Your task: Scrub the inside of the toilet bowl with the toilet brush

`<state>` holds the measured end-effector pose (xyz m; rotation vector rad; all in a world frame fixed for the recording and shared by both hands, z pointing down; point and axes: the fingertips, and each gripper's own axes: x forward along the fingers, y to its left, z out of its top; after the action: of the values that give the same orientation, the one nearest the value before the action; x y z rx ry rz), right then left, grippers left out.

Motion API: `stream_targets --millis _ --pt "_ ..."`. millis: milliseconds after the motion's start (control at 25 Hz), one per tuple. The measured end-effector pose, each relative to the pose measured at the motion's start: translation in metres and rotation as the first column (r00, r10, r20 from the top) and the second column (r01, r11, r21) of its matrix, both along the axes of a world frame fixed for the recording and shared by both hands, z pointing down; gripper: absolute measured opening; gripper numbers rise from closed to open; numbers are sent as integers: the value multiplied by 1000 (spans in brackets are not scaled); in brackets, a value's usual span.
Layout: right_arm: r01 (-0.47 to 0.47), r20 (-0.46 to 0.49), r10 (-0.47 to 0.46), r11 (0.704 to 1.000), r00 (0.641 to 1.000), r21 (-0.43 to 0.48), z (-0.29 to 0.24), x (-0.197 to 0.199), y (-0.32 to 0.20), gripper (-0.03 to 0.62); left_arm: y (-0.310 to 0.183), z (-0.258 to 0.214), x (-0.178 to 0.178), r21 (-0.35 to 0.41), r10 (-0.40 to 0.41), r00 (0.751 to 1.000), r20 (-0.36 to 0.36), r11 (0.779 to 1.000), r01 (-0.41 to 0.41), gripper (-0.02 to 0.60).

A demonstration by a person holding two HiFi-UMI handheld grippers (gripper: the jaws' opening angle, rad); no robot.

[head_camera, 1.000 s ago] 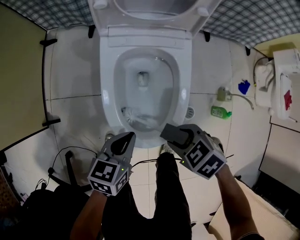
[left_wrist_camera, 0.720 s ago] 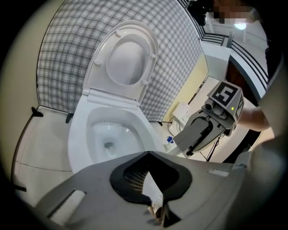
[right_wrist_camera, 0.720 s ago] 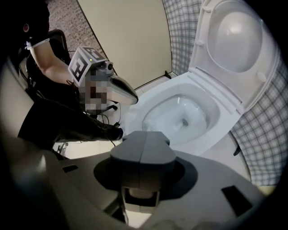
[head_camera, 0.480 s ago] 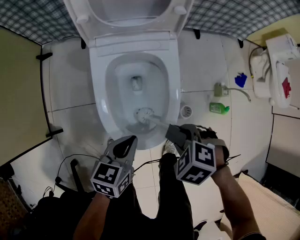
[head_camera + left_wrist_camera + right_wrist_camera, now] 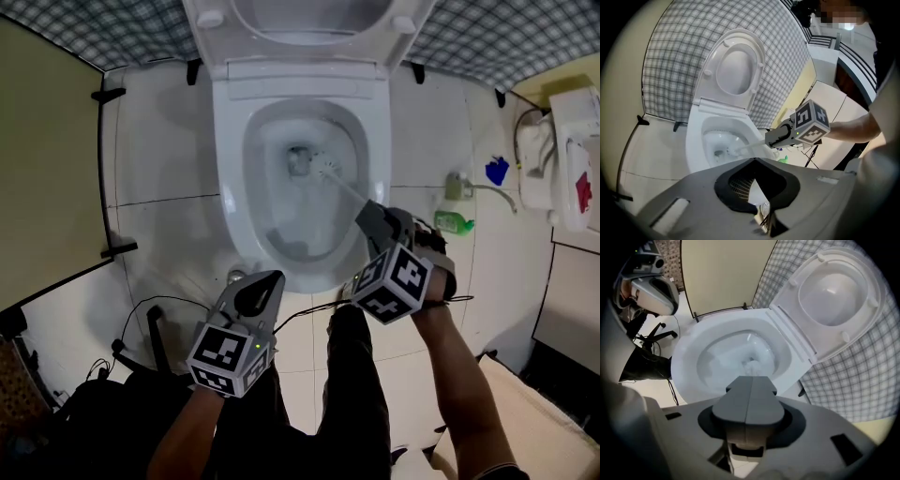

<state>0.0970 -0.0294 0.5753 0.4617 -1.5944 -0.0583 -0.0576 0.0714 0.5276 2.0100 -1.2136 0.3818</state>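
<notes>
The white toilet bowl [image 5: 231, 187] stands with seat and lid [image 5: 309, 21] raised. The toilet brush [image 5: 325, 170] has its white head deep in the bowl, beside the drain hole, and its thin handle slants back to my right gripper [image 5: 370, 217], which is shut on it over the bowl's right rim. In the right gripper view the jaws [image 5: 750, 386] meet in a seam and hide the handle; the brush head [image 5: 751, 366] shows just past them. My left gripper [image 5: 265, 284] hangs shut and empty below the bowl's front edge, apart from it.
A green bottle [image 5: 453, 223] and a blue item [image 5: 494, 171] lie on the floor right of the toilet, beside a white fixture [image 5: 572, 159]. Black cables and a dark bag [image 5: 131, 323] lie at lower left. A partition [image 5: 47, 159] closes the left side.
The brush head has swept from the bowl's front left, through the middle, up to the drain hole at the back. My right gripper moved forward with it. The left gripper barely shifted.
</notes>
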Motion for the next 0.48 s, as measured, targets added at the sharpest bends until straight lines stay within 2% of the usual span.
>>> stream_targets --millis 160,280,400,480 --pt "36 -51 -38 999 998 -40 -6 9 0 175 5 1 -7 -5 -24 1000 -13 1000 24 8" --pt "76 -57 -83 991 995 -111 -8 7 19 175 4 -2 -12 -1 -34 999 -19 999 34 8" --pt "83 8 -83 976 997 -201 -4 -2 46 175 1 -2 -17 4 -39 999 -18 999 40 8" --pt "56 99 -31 964 995 -260 -2 -13 62 175 1 -1 -19 3 -39 999 -14 999 39 8"
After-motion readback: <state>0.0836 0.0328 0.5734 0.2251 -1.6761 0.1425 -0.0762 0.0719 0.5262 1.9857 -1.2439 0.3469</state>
